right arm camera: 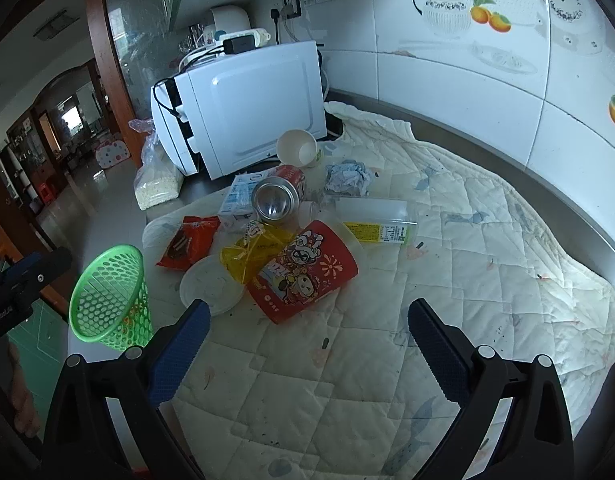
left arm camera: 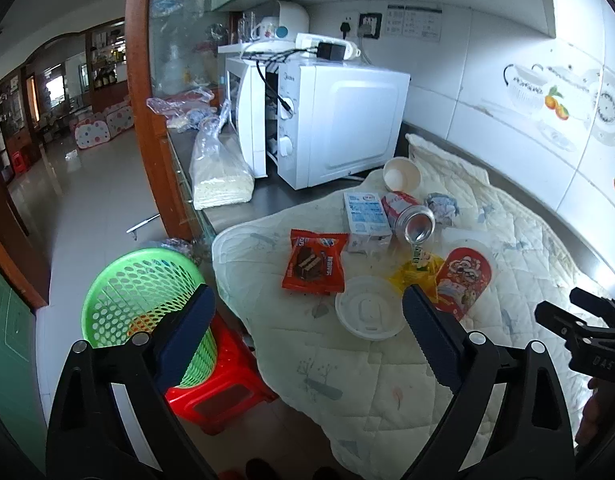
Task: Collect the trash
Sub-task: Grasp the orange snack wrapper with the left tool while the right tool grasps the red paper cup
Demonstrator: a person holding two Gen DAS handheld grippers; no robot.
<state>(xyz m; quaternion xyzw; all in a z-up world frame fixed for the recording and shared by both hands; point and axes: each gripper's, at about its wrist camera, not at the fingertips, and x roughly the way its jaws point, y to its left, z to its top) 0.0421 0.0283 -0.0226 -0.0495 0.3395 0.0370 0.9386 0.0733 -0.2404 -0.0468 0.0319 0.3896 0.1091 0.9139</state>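
1. My left gripper [left arm camera: 307, 320] hangs over the near edge of the quilted cloth [left arm camera: 387, 380], jaws wide, holding nothing. My right gripper [right arm camera: 307, 328] hovers over the same cloth [right arm camera: 467, 280], also wide and empty.
2. The trash lies in one cluster on the cloth, in front of the microwave [left arm camera: 347, 120]. The green basket [left arm camera: 139, 292] stands on a red stool [left arm camera: 227, 388] just beside the counter's edge.
3. Count, one of each:
   - red snack wrapper [left arm camera: 313, 262], soft and crinkly; I would pinch an edge.
   - soda can [right arm camera: 277, 196], on its side, light I judge, smooth and likely to roll; grip across the body.
   - red printed cup [right arm camera: 303, 268], on its side, likely to crush; take the rim.
   - white lid [left arm camera: 369, 312], flat, hard to get under; lift at the edge.
   - small carton [left arm camera: 365, 216], stiff; grip the sides.
   - white paper cup [right arm camera: 297, 148], light; take the rim.
   - crumpled paper [right arm camera: 347, 178], soft; grab anywhere.
   - yellow wrapper [right arm camera: 255, 252], limp film, partly under the red cup.
   - clear bottle [right arm camera: 375, 220], lying flat, probably slippery.
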